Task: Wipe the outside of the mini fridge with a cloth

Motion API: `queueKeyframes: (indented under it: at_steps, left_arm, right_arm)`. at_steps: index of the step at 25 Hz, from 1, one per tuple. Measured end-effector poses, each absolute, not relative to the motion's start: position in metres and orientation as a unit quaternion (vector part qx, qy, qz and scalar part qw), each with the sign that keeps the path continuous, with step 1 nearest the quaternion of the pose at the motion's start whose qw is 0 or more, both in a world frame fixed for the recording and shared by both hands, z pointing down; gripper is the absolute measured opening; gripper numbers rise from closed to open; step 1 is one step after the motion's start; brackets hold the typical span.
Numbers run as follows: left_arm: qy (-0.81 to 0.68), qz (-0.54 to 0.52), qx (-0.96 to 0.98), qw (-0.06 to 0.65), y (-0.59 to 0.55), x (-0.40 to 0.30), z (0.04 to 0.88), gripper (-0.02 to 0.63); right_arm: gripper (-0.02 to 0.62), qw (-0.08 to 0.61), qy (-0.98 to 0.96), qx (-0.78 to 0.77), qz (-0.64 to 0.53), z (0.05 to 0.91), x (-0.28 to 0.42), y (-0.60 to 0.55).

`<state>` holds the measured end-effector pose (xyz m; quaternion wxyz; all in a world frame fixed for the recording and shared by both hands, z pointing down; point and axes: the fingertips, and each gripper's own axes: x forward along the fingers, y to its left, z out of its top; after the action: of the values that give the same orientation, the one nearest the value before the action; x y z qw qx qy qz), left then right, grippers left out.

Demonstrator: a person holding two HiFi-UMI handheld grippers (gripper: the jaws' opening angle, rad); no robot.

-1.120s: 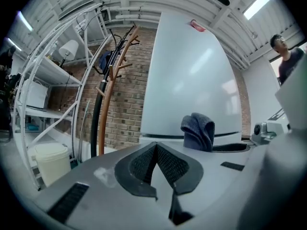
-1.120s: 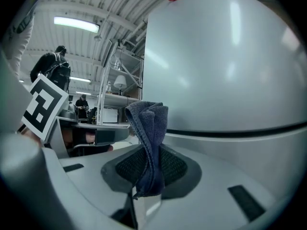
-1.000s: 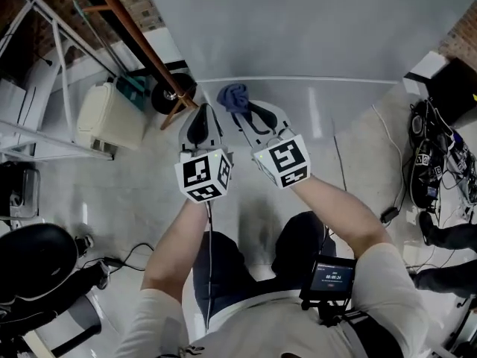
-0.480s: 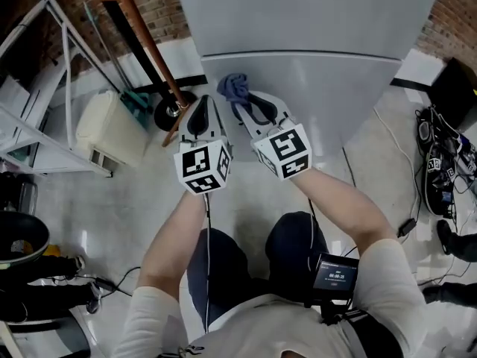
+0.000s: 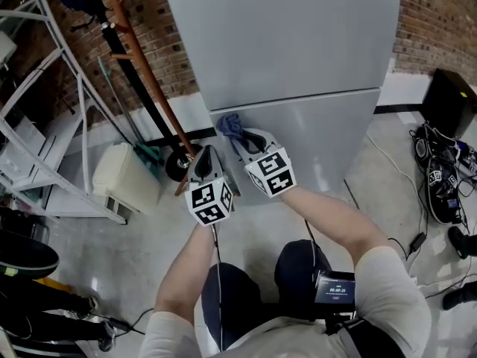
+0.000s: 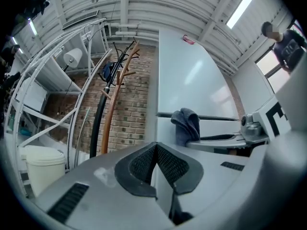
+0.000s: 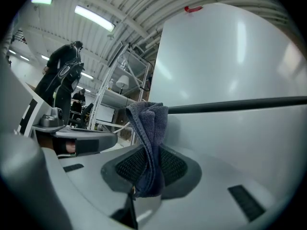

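Cloth (image 7: 149, 143) raised toward fridge (image 7: 230, 71); lower end hidden between right gripper (image 7: 149, 170) fingers (image 7: 175, 166).

Even, fairly bright light falls from ceiling tube lamps (image 7: 94, 17) above the mini fridge (image 5: 287, 43), whose pale door carries soft white sheen streaks. Left of the fridge the brick wall (image 5: 160, 47) sits dimmer, in shadow. Both gripper views bow strongly around the fridge and end in black round borders.
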<state>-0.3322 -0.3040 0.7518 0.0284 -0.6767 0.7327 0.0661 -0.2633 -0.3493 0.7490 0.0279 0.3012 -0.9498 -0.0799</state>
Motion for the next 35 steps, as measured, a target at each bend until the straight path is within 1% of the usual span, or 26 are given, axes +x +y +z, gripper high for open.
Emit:
queueKeyframes:
  at_steps: [5,10,24,35]
  left_arm:
    - [0.724,0.067,-0.686,0.035,-0.306,-0.324,0.748,0.003]
    - [0.710,0.067,-0.700,0.036,-0.314,-0.304,0.745,0.003]
    - [0.643,0.077,-0.761,0.041,-0.358,-0.194,0.740,0.003]
    - [0.610,0.080,-0.788,0.029,-0.386,-0.130,0.747,0.003]
  right_arm:
    - [0.087,0.037,-0.945,0.312,-0.084,0.748,-0.260,-0.355]
    - [0.087,0.040,-0.941,0.327,-0.079,0.747,-0.240,-0.361]
    - [0.087,0.049,-0.912,0.399,-0.081,0.747,-0.125,-0.393]
    - [0.087,0.047,-0.890,0.448,-0.072,0.751,-0.046,-0.416]
